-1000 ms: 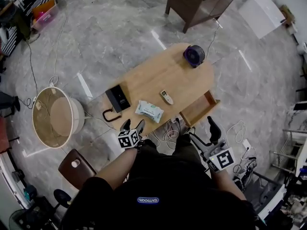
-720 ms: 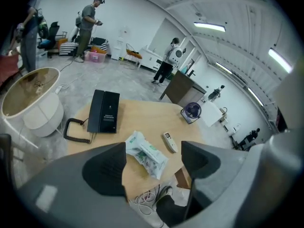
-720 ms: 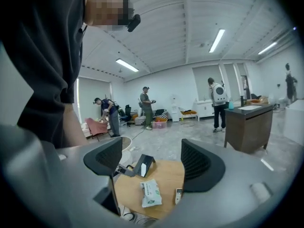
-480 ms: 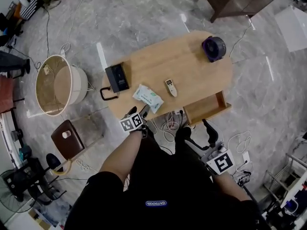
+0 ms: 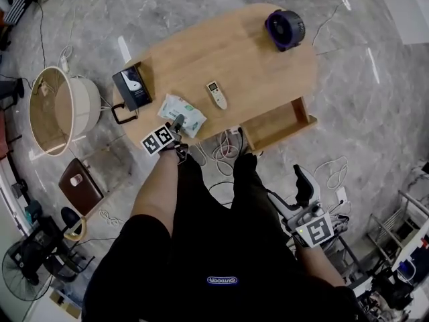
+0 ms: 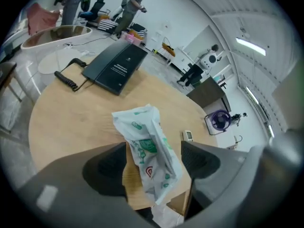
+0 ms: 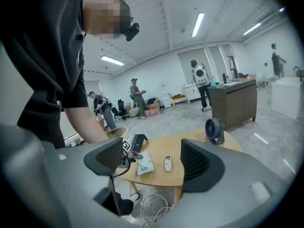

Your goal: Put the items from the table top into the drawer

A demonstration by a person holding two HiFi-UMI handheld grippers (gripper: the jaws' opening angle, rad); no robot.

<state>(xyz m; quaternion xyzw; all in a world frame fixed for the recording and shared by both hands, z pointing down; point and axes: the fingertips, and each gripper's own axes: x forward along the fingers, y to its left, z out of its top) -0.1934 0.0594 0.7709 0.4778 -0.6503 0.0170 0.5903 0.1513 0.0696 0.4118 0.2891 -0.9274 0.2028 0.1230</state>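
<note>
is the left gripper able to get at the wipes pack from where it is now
Probably yes. The left gripper sits at the near edge of the table with its jaws apart on either side of the wipes pack, and nothing lies between them.

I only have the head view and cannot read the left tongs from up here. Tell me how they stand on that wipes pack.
Observer: Left gripper view: the left tongs stand open, one jaw on each side of the wipes pack, not closed on it.
Operator: Now report the right tongs.
Observer: Right gripper view: the right tongs are open and hold nothing; only the far-off table shows through the gap.
</note>
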